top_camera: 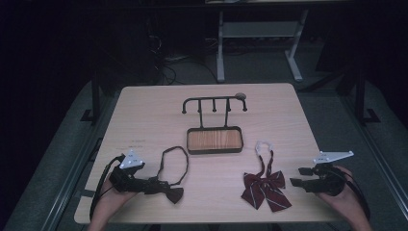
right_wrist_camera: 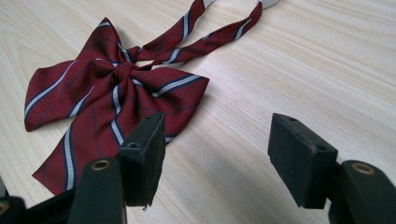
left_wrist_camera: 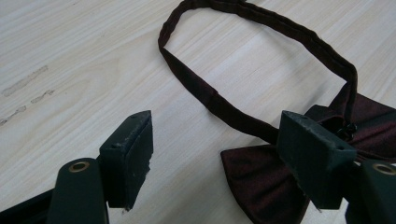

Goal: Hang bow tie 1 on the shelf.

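We hold the left tool (top_camera: 156, 184) released, its jaws spread over the dark bow tie (top_camera: 174, 193) at the tabletop's (top_camera: 144, 120) near left. Our right tool (top_camera: 294, 176) is likewise released, just beside the striped bow tie (top_camera: 264, 187) at near right.

No legible text, label, brand, number or sign anywhere, faint small print on the wooden table (top_camera: 144, 120) near its left edge too small and blurred to read, both bow ties unmarked
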